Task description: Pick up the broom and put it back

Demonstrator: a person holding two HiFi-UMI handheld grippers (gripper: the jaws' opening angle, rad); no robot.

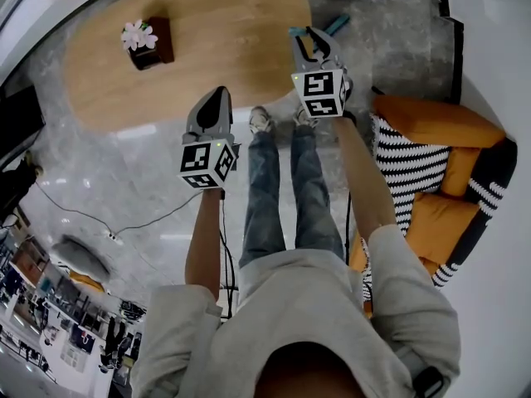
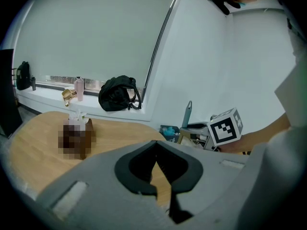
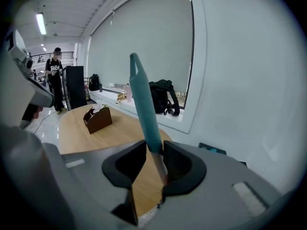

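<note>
The broom's teal handle stands upright beside the wooden table's end and narrows to a thin shaft between my right gripper's jaws, which are shut on it. In the head view the right gripper is stretched forward, with the teal handle showing just past its tips. The broom's head is hidden. My left gripper hangs to the left over the table's near edge, shut with nothing in it. From the left gripper view, the handle rises above the right gripper's marker cube.
An oval wooden table carries a brown tissue box. An orange and striped armchair stands at the right. A black bag lies on the window sill. A person stands far left. A cable runs across the floor.
</note>
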